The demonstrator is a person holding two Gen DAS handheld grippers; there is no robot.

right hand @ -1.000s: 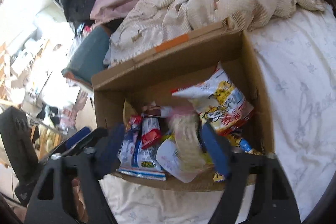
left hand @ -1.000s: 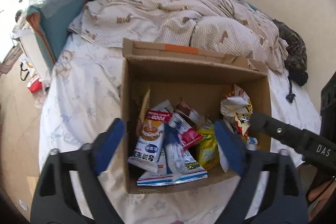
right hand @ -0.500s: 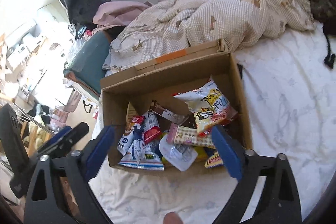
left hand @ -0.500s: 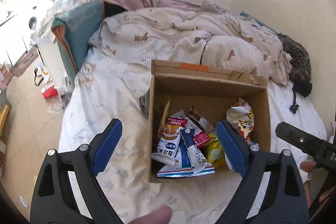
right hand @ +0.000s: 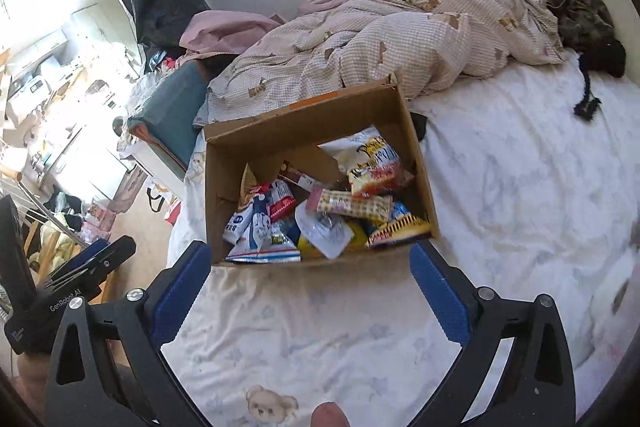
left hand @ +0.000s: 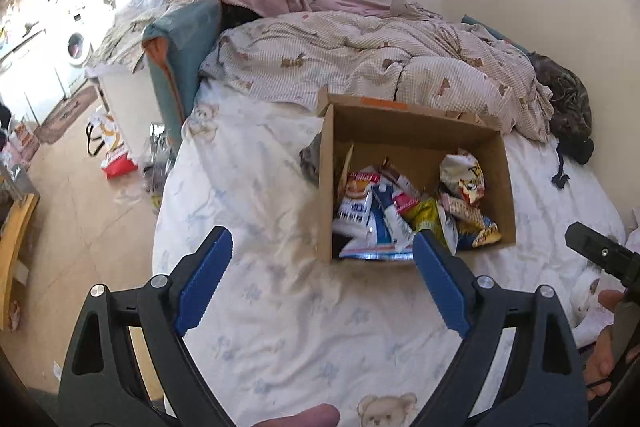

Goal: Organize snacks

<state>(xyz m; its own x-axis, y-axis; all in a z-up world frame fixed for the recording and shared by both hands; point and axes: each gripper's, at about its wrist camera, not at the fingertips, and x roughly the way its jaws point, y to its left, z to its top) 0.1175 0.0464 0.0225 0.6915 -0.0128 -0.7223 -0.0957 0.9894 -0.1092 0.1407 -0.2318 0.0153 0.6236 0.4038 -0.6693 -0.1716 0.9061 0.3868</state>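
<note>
An open cardboard box (left hand: 326, 187) stands on the bed, holding several snack packs (left hand: 400, 215). From the right wrist view the same box (right hand: 214, 195) shows a checked wafer pack (right hand: 354, 205) lying on top, below a white and yellow chip bag (right hand: 374, 163). My left gripper (left hand: 322, 239) hovers open before the box's near left corner, with nothing between its blue pads. Above the near wall of the box my right gripper (right hand: 310, 251) has jaws still opening and nothing between them. Each gripper shows at the edge of the other's view.
The box sits on a white bear-print sheet (left hand: 280, 307). A crumpled checked quilt (left hand: 360, 59) is piled behind it, with a teal cushion (left hand: 184, 43) at its left and dark clothing (right hand: 580, 7) at its right. A cluttered floor (left hand: 80, 207) drops off left of the bed.
Both grippers have drawn back and up from the box, which looks smaller. The right gripper's jaws widened and let go the wafer pack, which now lies in the box.
</note>
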